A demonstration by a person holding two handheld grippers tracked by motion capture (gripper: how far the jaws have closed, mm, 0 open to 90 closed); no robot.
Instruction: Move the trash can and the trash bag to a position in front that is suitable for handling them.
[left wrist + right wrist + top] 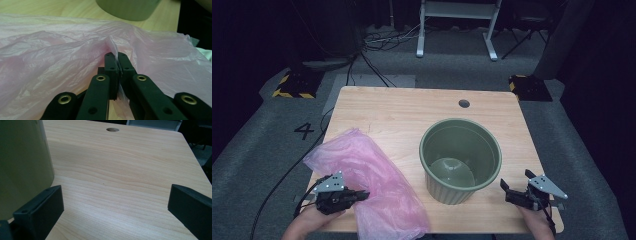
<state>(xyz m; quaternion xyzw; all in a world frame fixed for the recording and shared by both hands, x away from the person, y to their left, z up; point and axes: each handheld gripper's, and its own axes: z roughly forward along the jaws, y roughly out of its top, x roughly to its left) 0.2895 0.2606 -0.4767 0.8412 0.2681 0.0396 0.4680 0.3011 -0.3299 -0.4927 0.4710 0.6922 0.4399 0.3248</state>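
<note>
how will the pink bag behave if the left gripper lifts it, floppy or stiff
Probably very floppy: the bag is thin, crinkled film lying slumped on the table. It looks light, so it should trail and drape from the pinch of the left gripper. Glossy film may slip from the shut jaws.

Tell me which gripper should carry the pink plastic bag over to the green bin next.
Left. The left gripper is shut on a fold of the pink plastic bag, so it could likely lift it straight away. The right gripper stands open beside the green bin, holding nothing, better suited to steadying it.
</note>
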